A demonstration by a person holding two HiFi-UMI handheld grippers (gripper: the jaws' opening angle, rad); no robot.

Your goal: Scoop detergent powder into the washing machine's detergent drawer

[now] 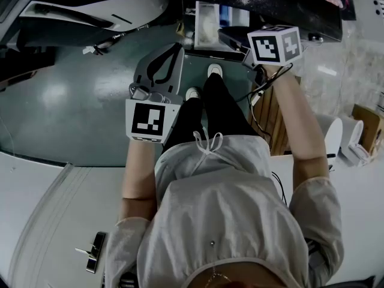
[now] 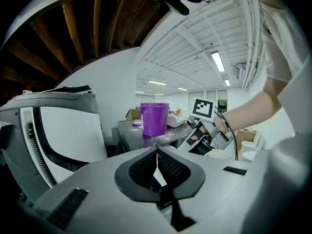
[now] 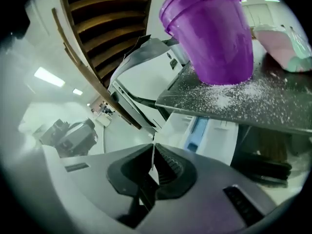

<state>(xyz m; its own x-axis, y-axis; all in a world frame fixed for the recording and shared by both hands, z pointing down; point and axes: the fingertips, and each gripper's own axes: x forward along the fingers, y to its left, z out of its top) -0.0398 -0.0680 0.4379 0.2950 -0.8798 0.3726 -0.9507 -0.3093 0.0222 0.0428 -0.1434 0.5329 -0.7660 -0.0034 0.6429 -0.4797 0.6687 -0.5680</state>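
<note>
Spillage is risked: powder (image 3: pixel 229 95) is scattered round the purple tub (image 3: pixel 209 33) at one o'clock, above the drawer (image 3: pixel 199 130). Left tongs (image 2: pixel 157 152) and right tongs (image 3: pixel 153 147) are pressed shut, nothing held.

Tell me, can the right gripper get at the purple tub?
Probably yes: the tub stands in the open just ahead of the right gripper, nothing between. Its jaws are shut and would need opening.
</note>
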